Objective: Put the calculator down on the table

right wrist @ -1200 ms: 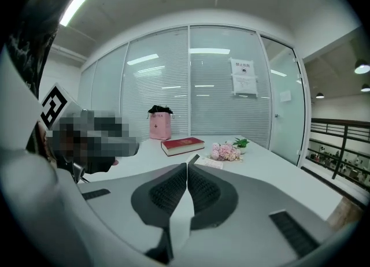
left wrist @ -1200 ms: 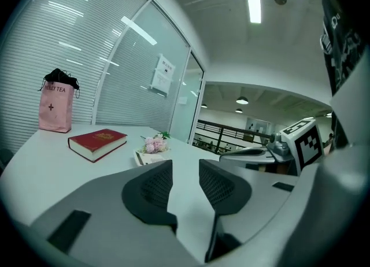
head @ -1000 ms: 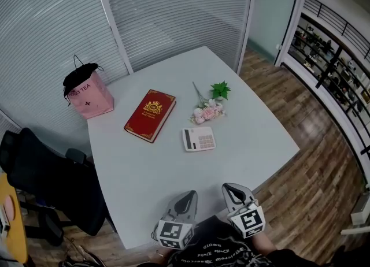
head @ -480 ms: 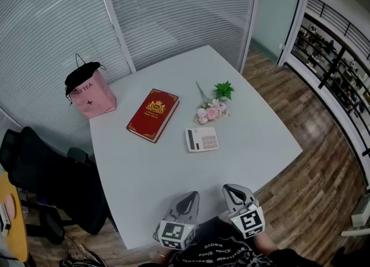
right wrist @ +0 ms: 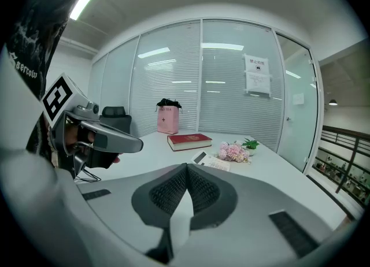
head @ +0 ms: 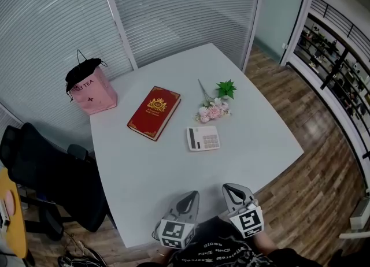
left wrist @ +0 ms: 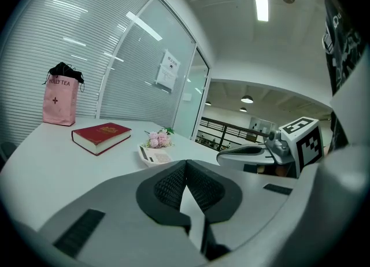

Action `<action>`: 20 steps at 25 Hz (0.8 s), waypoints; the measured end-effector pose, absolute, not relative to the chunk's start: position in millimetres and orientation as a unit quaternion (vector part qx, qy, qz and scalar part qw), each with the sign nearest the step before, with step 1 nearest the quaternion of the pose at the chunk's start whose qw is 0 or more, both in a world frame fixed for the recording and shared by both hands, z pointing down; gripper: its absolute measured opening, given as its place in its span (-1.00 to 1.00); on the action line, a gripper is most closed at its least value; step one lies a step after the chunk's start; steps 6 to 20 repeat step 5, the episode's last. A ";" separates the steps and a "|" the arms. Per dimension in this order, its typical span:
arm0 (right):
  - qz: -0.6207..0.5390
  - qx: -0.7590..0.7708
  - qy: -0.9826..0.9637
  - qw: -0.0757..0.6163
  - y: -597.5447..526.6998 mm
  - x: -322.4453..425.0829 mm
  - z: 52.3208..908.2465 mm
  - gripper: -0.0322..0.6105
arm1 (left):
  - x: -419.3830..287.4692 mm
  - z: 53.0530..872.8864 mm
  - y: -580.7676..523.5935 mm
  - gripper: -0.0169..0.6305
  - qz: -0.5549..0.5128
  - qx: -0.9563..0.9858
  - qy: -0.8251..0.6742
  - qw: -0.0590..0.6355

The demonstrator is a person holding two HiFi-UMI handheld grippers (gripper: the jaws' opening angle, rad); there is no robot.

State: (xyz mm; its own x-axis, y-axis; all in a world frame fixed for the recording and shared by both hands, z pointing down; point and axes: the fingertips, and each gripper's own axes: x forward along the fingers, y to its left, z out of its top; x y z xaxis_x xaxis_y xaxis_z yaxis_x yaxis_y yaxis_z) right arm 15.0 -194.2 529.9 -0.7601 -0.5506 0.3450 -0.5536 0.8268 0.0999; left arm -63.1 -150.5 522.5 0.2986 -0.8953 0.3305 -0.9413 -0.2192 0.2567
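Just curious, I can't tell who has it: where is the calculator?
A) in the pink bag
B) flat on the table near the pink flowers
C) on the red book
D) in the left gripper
B: the calculator lies on the table beside the pink flowers, untouched.

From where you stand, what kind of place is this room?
Probably an office meeting room: glass partitions with blinds close it in, a black office chair stands beside a white table, and a calculator and a red book lie on that table.

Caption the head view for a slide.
Calculator on table beside flowers and red book; left gripper and right gripper shut, empty.
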 end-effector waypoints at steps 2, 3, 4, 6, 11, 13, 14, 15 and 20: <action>-0.002 0.293 -0.939 0.183 -195.4 15.5 531.1 -0.88 | -63.9 524.3 -150.4 -0.89 0.056 0.777 -0.591 0.210; -0.002 0.293 -0.938 0.183 -195.8 15.7 531.6 -0.88 | -64.3 524.8 -150.9 -0.89 0.056 0.775 -0.593 0.211; -0.001 0.293 -0.938 0.184 -196.3 15.9 532.1 -0.88 | -64.8 525.1 -151.5 -0.89 0.056 0.774 -0.594 0.212; -0.001 0.293 -0.938 0.184 -196.7 16.0 532.5 -0.88 | -65.3 525.5 -152.1 -0.89 0.055 0.773 -0.595 0.213; -0.001 0.293 -0.938 0.184 -196.7 16.0 532.5 -0.88 | -65.3 525.5 -152.1 -0.89 0.055 0.773 -0.595 0.213; -0.001 0.293 -0.938 0.184 -196.7 16.0 532.5 -0.88 | -65.3 525.5 -152.1 -0.89 0.055 0.773 -0.595 0.213; -0.001 0.293 -0.938 0.184 -196.7 16.0 532.5 -0.88 | -65.3 525.5 -152.1 -0.89 0.055 0.773 -0.595 0.213; -0.001 0.293 -0.938 0.184 -196.7 16.0 532.5 -0.88 | -65.3 525.5 -152.1 -0.89 0.055 0.773 -0.595 0.213; -0.001 0.293 -0.938 0.184 -196.7 16.0 532.5 -0.88 | -65.3 525.5 -152.1 -0.89 0.055 0.773 -0.595 0.213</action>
